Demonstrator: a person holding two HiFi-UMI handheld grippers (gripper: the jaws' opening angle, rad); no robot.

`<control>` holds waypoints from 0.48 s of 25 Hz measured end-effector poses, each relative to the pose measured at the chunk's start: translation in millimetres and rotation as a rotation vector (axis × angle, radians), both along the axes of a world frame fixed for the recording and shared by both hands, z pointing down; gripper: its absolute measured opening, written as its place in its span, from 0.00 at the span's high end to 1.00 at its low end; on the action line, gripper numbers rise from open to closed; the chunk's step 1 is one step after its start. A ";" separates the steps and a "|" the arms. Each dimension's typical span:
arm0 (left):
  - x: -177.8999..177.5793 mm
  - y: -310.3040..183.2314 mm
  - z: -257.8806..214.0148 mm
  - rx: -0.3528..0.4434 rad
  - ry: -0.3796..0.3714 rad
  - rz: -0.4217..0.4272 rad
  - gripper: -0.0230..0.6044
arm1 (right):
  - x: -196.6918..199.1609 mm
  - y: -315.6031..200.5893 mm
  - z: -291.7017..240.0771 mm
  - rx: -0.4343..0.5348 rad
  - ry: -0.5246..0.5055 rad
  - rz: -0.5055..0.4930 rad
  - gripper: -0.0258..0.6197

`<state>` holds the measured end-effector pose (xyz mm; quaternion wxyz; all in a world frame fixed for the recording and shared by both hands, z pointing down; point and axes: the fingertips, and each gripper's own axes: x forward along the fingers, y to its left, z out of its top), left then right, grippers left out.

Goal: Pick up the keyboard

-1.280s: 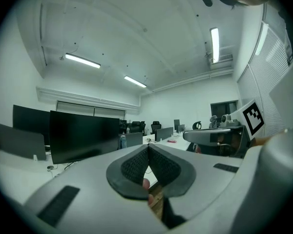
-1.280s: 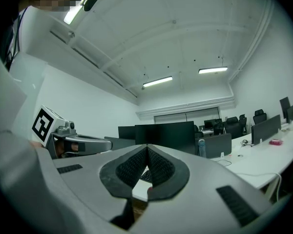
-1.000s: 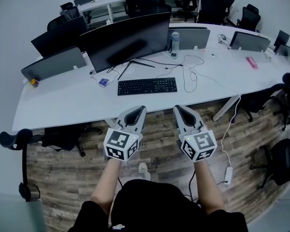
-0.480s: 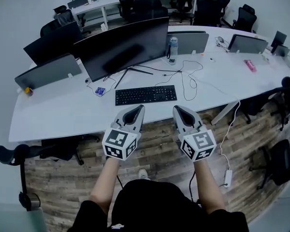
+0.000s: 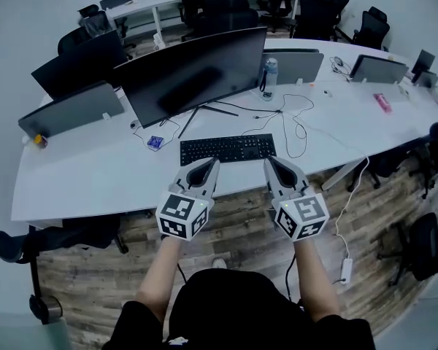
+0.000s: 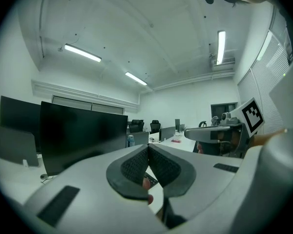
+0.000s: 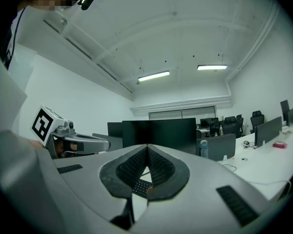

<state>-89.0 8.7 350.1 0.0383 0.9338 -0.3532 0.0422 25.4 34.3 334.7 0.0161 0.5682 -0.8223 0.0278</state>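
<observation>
While the left claw [image 5: 212,162] and the right claw [image 5: 269,160] are both pressed together with nothing between them, the keyboard [image 5: 228,149] lies flat on the white table [image 5: 95,173]. It is close to the table's front edge and in front of the monitor [image 5: 193,75]. The claws stay side by side with a gap between them, and each tip shows over the keyboard's near edge. I cannot tell whether they touch it. Left of the keyboard the table is bare. A cable [image 5: 296,126] loops just right of it.
</observation>
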 end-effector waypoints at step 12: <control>-34.6 -41.1 10.4 -0.035 0.031 0.006 0.96 | -29.3 -32.7 4.9 -0.020 0.032 0.029 0.95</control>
